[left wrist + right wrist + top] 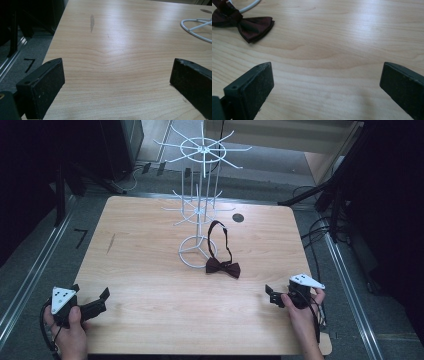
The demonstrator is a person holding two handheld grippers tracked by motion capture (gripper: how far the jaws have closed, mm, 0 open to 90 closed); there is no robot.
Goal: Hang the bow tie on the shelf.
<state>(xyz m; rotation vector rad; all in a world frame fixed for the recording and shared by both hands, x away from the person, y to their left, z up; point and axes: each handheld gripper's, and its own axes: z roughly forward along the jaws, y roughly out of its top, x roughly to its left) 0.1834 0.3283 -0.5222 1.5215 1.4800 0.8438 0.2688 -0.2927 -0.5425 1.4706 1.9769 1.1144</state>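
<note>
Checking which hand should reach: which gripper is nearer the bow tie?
The right gripper; the bow tie lies on its side of the table, far from the left gripper.

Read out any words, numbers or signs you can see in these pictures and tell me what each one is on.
"7": a black mark shaped like this digit on the grey floor left of the table, also seen in the left gripper view; it may be plain tape rather than a number.
No text shows on the bow tie, the white wire rack or either claw's grey plate.

A black "7" mark [80,237] on the grey floor, left of the table [150,285]; seen too at lower left in the left gripper view [29,64].
</note>
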